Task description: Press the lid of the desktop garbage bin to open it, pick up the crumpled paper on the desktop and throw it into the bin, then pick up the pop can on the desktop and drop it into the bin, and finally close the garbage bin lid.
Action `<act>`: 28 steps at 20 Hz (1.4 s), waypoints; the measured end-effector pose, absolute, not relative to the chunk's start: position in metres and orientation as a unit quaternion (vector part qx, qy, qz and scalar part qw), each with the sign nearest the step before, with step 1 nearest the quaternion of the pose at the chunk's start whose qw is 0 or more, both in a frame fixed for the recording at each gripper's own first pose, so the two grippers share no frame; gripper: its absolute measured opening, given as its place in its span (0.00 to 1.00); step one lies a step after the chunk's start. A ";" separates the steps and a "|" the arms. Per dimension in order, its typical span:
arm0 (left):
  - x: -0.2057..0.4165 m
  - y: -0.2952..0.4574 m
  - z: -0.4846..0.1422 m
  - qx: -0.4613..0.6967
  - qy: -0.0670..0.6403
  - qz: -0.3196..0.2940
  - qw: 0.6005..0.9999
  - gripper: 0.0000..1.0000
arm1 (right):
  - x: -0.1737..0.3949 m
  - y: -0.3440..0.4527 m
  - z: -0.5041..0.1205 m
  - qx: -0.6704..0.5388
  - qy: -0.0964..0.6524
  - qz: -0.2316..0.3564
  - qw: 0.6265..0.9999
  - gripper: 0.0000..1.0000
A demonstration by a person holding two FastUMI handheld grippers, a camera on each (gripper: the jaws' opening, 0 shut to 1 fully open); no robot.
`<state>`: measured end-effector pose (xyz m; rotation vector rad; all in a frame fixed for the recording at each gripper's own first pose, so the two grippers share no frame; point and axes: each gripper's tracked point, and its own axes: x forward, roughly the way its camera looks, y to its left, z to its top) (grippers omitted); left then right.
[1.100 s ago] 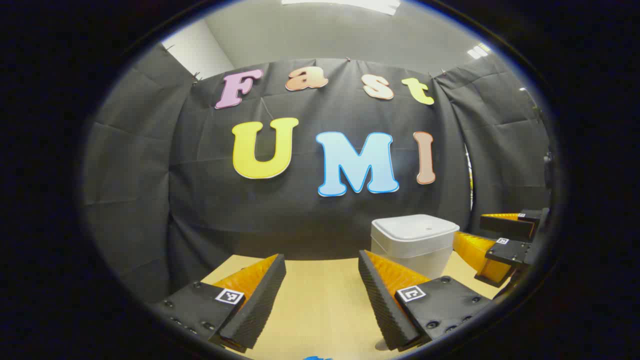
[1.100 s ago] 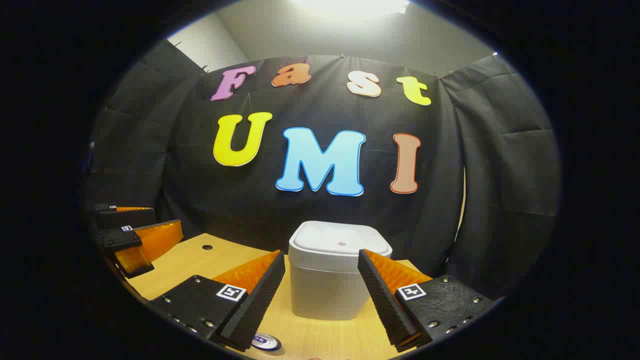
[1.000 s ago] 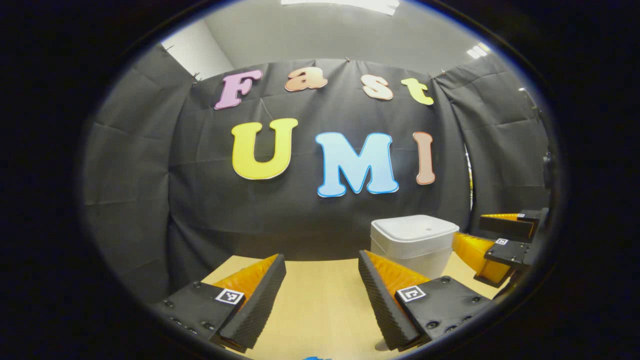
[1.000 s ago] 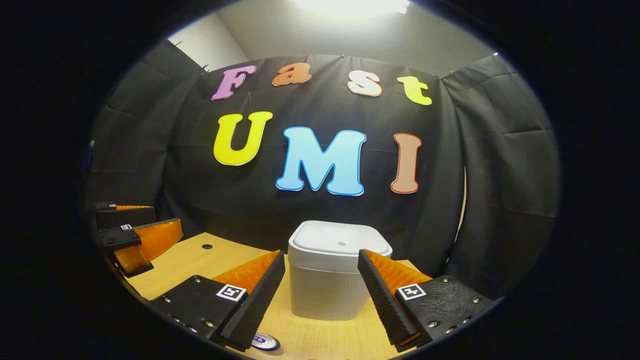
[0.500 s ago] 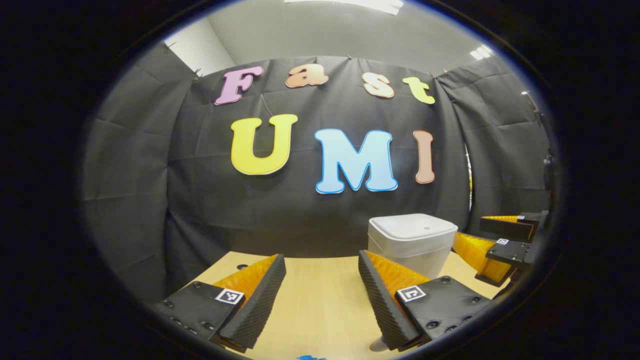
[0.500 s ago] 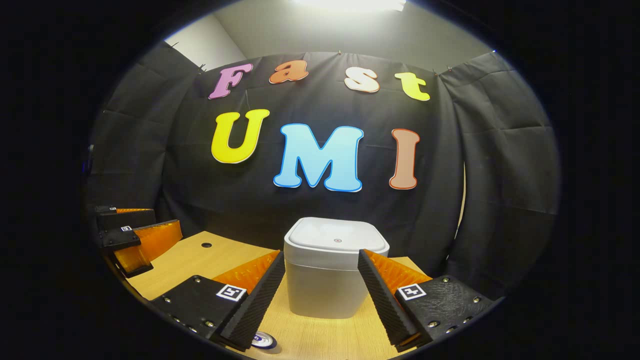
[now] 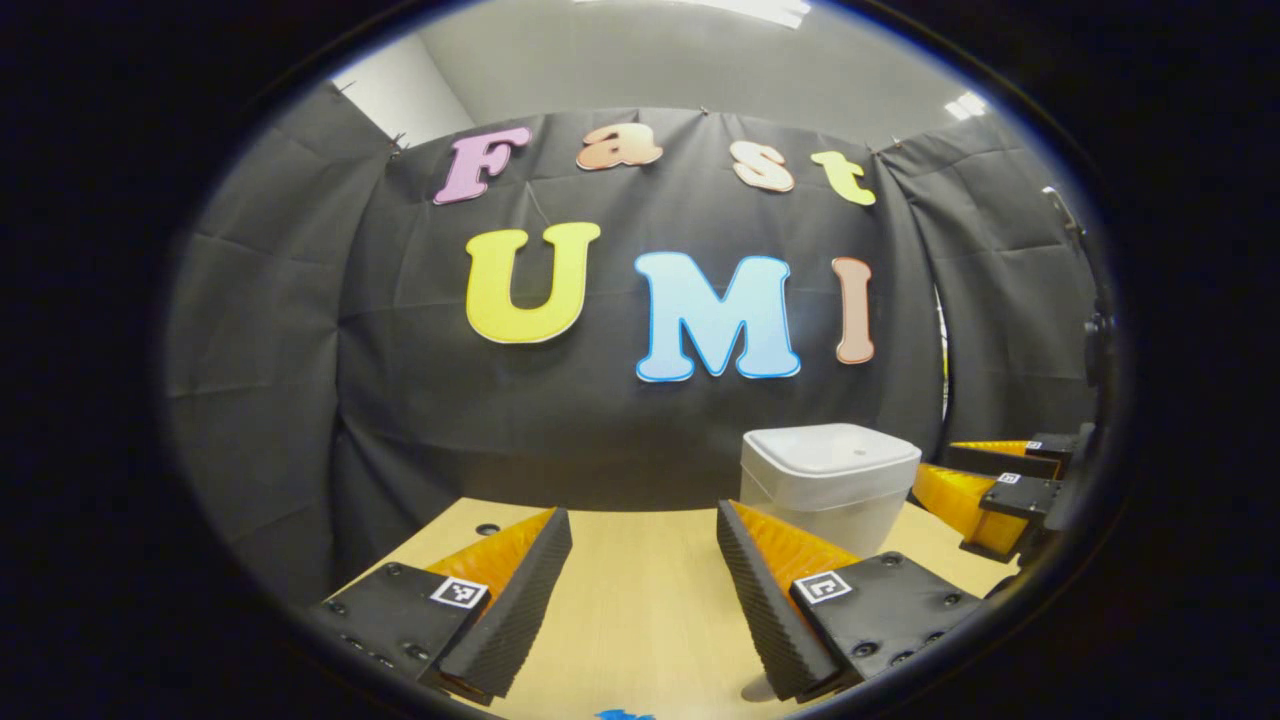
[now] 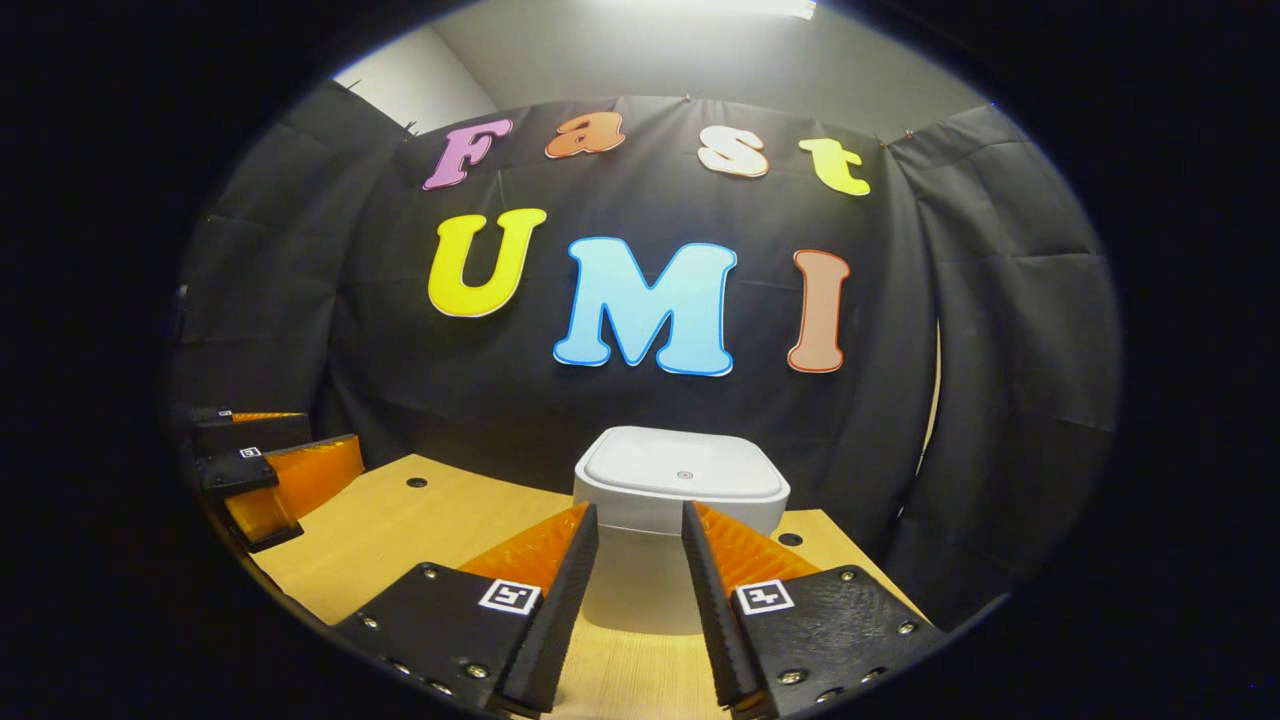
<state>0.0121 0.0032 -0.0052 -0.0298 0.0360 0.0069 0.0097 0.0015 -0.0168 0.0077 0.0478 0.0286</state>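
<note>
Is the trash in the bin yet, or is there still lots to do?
Nothing looks done yet. The bin sits on the table with its lid shut. The right hand-held gripper points at the bin, fingers narrowly apart and holding nothing. The left hand-held gripper is open and empty too. Still to do: press the lid open, drop in the paper, then the can, and shut the lid.

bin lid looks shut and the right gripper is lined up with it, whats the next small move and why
Probably ease the right hand-held gripper forward and down onto the lid to press it. The bin sits straight ahead of it on the table, the lid lies flat and closed, and the fingers stand close together with nothing between them, which suits a push.
</note>
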 end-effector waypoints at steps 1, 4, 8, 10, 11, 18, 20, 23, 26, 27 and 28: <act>0.013 0.004 -0.006 -0.015 0.019 0.005 1.000 0.95 | 0.008 0.004 -0.017 0.006 0.026 0.020 0.999 0.57; 0.015 0.006 -0.009 -0.016 0.021 0.010 1.000 0.95 | 0.015 -0.003 -0.018 0.021 0.027 0.009 0.999 0.33; 0.018 0.009 -0.012 -0.019 0.025 0.014 0.999 0.96 | 0.018 -0.019 -0.021 0.053 0.030 -0.023 0.998 0.03; 0.019 0.009 -0.013 -0.020 0.026 0.015 0.999 0.95 | 0.023 -0.018 -0.026 0.065 0.040 -0.020 0.997 0.02; 0.019 0.009 -0.015 -0.021 0.027 0.015 0.999 0.95 | 0.019 -0.025 -0.024 0.066 0.040 -0.022 0.997 0.02; 0.020 0.010 -0.017 -0.015 0.028 0.020 0.999 0.95 | 0.055 -0.042 -0.013 0.043 0.019 -0.034 0.998 0.01; 0.020 0.011 -0.019 -0.015 0.029 0.020 0.999 0.95 | 0.068 -0.045 -0.011 0.037 0.014 -0.031 0.999 0.01; 0.019 0.014 -0.022 -0.015 0.032 0.026 0.999 0.96 | 0.090 -0.049 -0.010 0.025 0.013 -0.028 0.999 0.01; 0.017 0.021 -0.025 -0.018 0.035 0.033 0.999 0.96 | 0.110 -0.051 -0.018 0.016 0.031 -0.026 0.999 0.01; 0.016 0.023 -0.025 -0.017 0.036 0.036 0.999 0.96 | 0.116 -0.051 -0.022 0.018 0.040 -0.023 0.999 0.01; 0.015 0.024 -0.024 -0.016 0.035 0.038 0.999 0.96 | 0.120 -0.051 -0.028 0.022 0.052 -0.021 0.998 0.01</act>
